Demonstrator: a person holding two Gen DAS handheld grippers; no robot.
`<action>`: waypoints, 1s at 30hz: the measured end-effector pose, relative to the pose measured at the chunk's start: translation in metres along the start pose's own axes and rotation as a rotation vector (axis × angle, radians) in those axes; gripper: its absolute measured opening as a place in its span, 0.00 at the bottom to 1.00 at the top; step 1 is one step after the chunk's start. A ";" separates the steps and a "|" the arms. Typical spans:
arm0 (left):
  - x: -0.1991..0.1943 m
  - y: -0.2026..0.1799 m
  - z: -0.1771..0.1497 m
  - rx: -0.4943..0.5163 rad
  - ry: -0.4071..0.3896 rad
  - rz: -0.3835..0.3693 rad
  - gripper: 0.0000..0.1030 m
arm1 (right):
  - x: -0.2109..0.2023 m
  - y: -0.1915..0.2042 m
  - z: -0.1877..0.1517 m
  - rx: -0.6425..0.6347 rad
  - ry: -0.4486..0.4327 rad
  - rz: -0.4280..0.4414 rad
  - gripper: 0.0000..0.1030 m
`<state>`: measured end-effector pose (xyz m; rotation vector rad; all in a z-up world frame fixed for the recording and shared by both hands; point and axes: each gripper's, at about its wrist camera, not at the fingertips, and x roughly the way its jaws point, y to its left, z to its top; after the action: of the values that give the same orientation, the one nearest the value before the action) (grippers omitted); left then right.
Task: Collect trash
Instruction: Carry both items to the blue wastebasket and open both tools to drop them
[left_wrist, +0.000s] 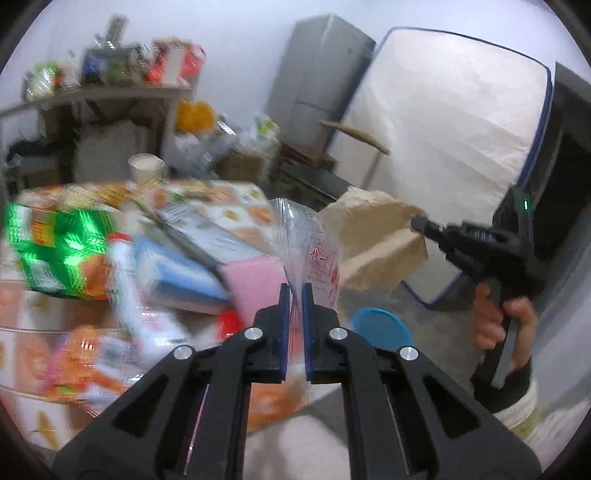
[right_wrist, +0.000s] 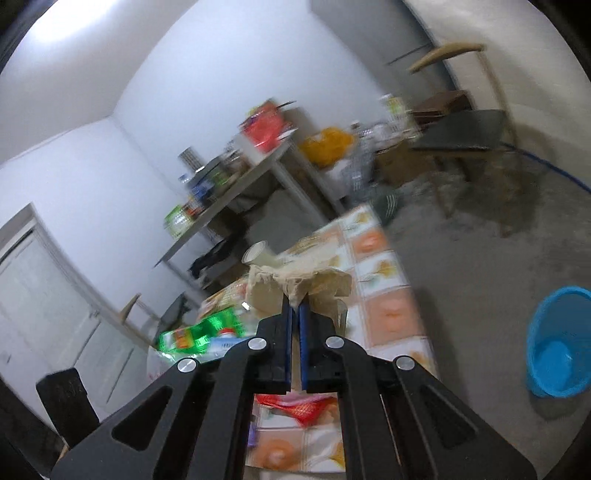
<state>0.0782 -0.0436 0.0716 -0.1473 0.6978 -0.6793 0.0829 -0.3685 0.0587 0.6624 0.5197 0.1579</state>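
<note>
Left gripper (left_wrist: 295, 291) pinches clear bag (left_wrist: 310, 240); right gripper (right_wrist: 294, 306) clamps brown paper (right_wrist: 295, 282).

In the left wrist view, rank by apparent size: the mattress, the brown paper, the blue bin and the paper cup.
1. mattress, leaning on the wall
2. brown paper, shut in the right gripper; nearness to the camera enlarges it
3. and 4. blue bin and paper cup: unsure, since the bin is partly hidden
</note>
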 end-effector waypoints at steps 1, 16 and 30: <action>0.017 -0.008 0.005 -0.021 0.034 -0.032 0.05 | -0.010 -0.013 0.000 0.019 -0.013 -0.033 0.03; 0.272 -0.181 -0.021 0.093 0.408 -0.212 0.05 | -0.096 -0.209 -0.017 0.319 -0.038 -0.452 0.03; 0.434 -0.236 -0.071 0.087 0.673 -0.188 0.05 | -0.041 -0.325 -0.009 0.355 0.111 -0.638 0.04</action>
<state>0.1531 -0.4908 -0.1376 0.1067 1.3071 -0.9495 0.0354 -0.6302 -0.1327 0.8027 0.8522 -0.5115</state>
